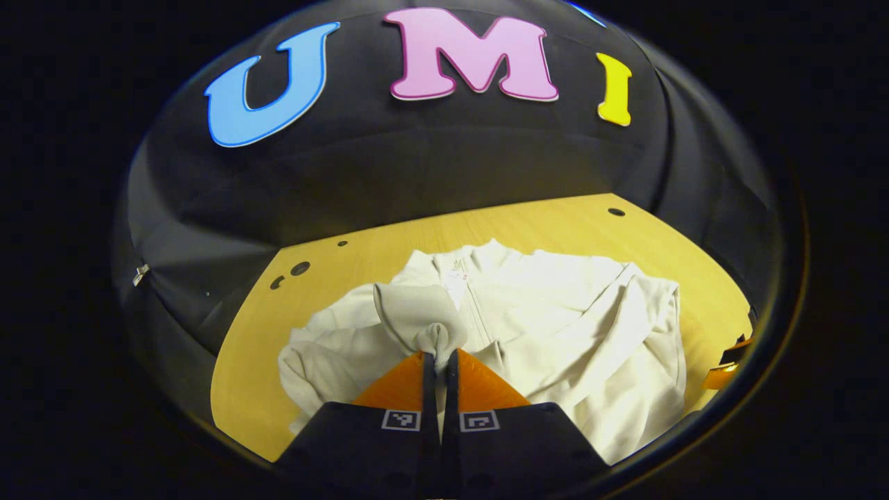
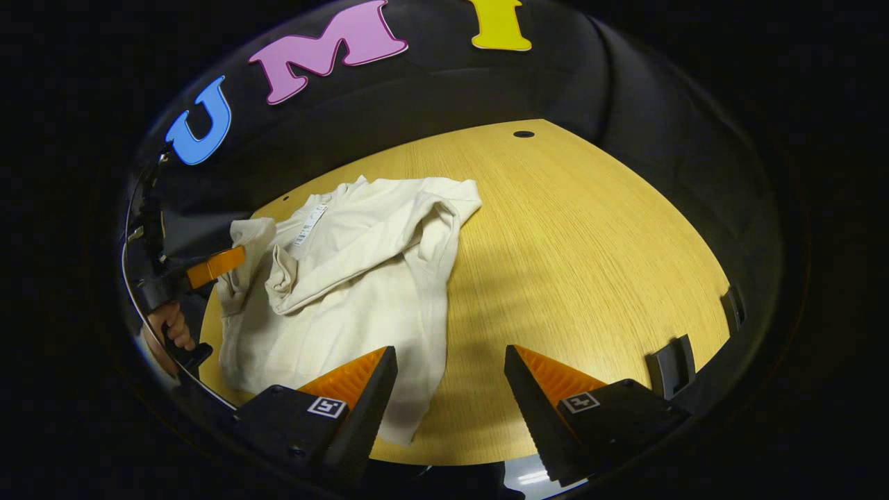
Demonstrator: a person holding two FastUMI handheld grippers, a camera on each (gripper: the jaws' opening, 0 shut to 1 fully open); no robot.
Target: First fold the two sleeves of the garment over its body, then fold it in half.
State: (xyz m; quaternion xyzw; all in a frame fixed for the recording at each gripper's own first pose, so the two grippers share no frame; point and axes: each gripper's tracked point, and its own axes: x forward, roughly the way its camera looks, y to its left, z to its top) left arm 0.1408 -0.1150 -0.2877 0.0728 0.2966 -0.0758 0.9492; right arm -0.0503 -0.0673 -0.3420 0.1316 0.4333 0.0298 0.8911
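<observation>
Wooden table (image 2: 590, 243) under me, my left gripper (image 1: 439, 361) pinches the cream garment's (image 2: 361, 264) left sleeve (image 1: 424, 319) lifted over its body, while my right gripper (image 2: 451, 368) hangs spread wide above the garment's near right hem.

The cream-white zip-front garment (image 1: 555, 312) is showing a plain, unpatterned surface with a white neck label (image 2: 310, 223), and it is lying on a yellow wood-grain table (image 2: 590, 243) that is bearing small dark round holes (image 1: 300, 268).
</observation>
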